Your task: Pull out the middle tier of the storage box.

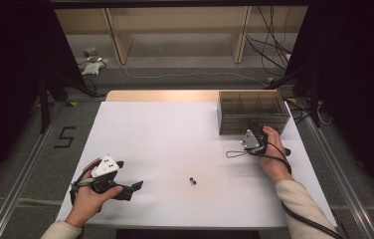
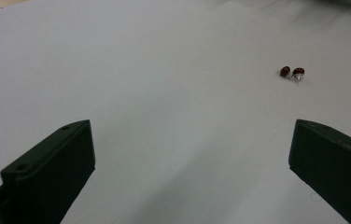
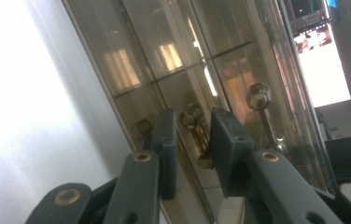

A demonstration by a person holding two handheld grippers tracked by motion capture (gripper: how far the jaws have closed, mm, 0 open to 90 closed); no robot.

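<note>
Right gripper [image 3: 190, 154], jaws nearly together around a brass drawer knob [image 3: 197, 135] of the smoked drawer box [image 1: 252, 112] at the desk's far right corner, could slip off if I pull skewed; left gripper [image 2: 190, 158] spread empty, earrings [image 1: 192, 180] mid-near edge.

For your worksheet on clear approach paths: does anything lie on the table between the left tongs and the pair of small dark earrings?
Nothing visible does. Bare white table lies between the open left tongs and the earrings.
</note>
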